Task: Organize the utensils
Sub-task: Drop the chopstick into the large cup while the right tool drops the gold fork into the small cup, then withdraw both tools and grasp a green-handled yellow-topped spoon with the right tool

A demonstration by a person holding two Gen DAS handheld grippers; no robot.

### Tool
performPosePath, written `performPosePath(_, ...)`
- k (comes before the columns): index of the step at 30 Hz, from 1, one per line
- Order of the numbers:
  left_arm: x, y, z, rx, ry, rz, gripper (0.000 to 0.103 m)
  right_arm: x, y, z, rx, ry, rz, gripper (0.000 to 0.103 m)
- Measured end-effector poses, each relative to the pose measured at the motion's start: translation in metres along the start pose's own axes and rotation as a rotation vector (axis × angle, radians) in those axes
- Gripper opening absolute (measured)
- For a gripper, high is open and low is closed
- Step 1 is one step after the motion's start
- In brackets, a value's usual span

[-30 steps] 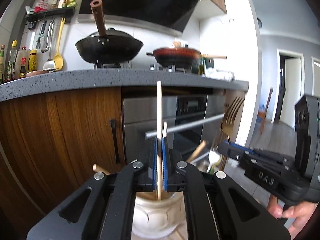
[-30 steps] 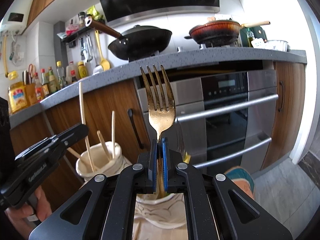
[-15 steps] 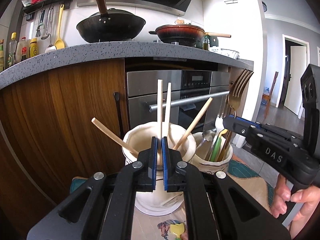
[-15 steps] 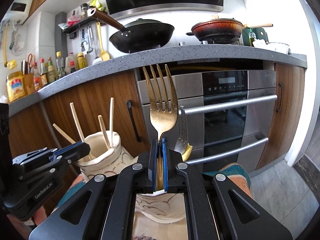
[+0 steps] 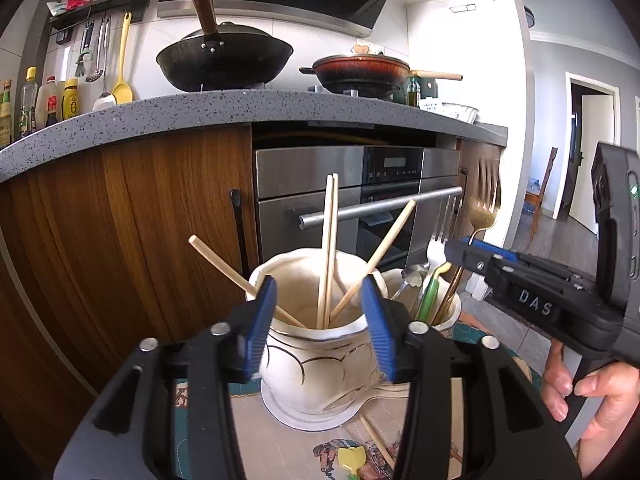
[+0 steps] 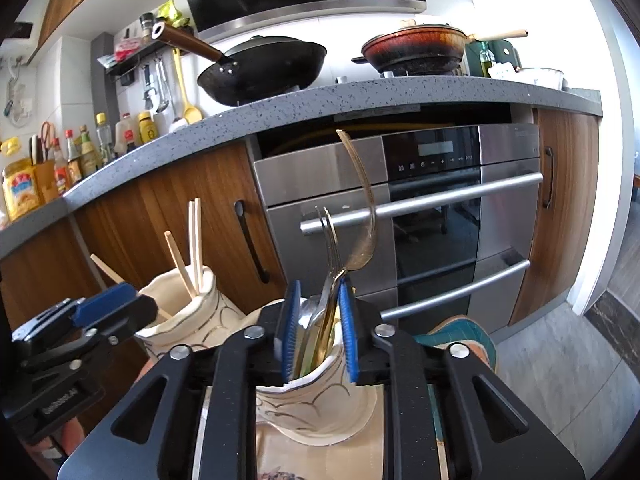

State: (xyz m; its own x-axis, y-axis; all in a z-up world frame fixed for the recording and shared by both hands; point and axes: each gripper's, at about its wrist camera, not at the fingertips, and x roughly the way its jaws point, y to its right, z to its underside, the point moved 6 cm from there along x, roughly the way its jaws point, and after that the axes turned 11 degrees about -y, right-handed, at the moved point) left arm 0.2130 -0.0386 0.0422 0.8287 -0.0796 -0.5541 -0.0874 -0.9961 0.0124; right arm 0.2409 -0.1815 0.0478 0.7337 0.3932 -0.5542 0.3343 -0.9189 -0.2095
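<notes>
My left gripper [image 5: 320, 320] is opening, and its blue pads stand apart on either side of a cream vase [image 5: 316, 364]. Several wooden chopsticks [image 5: 330, 248] stand loose in that vase, none touched by the pads. To its right a second cream holder [image 5: 444, 312] has forks and a green-handled utensil. My right gripper [image 6: 318, 320] hovers over that holder [image 6: 320, 400], its jaws opening. The gold fork [image 6: 364, 216] leans between them, edge-on, handle down in the holder beside a silver fork [image 6: 330, 232]. The pads no longer press on it.
Both holders stand on a patterned mat [image 5: 248, 432] with a loose chopstick [image 5: 376, 440] in front of the vase. Behind are wooden cabinets, a steel oven [image 6: 432, 208] with bar handles and a grey worktop [image 5: 200, 116] bearing a black wok. A hand [image 5: 592, 392] holds the right gripper.
Both grippers have gone from shut to open. The left one let go of its chopstick, which now stands in the vase. The gold fork was let go, turned edge-on and sank into the holder.
</notes>
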Motion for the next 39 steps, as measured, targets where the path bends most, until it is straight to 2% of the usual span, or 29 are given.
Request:
performPosePath(2,-0.002,-0.001,-0.001,0.0,0.004,-0.003,0.048,0.0,0.0,0.0,0.002,0.0,0.0,0.026)
performPosePath(4,-0.003,-0.002,-0.001,-0.003,0.009,-0.004,0.053,-0.001,0.0,0.0,0.003,0.005,-0.006,0.033)
performPosePath(8,-0.009,-0.004,-0.002,-0.013,0.017,0.001,0.056,-0.008,-0.004,0.0,-0.002,0.023,-0.003,0.052)
performPosePath(10,-0.014,-0.004,-0.001,-0.014,0.024,0.004,0.065,-0.013,-0.005,0.002,0.002,0.03,-0.008,0.06)
performPosePath(15,-0.037,-0.004,0.003,-0.017,0.061,0.013,0.077,-0.032,-0.007,0.008,0.023,0.061,-0.014,0.079)
performPosePath(21,-0.069,-0.015,0.014,-0.036,0.106,0.001,0.095,-0.054,-0.008,0.023,0.044,0.082,-0.034,0.09)
performPosePath(30,-0.075,-0.03,0.051,-0.066,0.044,0.007,0.097,-0.065,0.002,0.06,0.088,0.04,-0.015,0.095)
performPosePath(39,-0.07,-0.038,0.095,-0.049,-0.009,-0.018,0.097,-0.053,0.013,0.091,0.148,-0.061,-0.007,0.096)
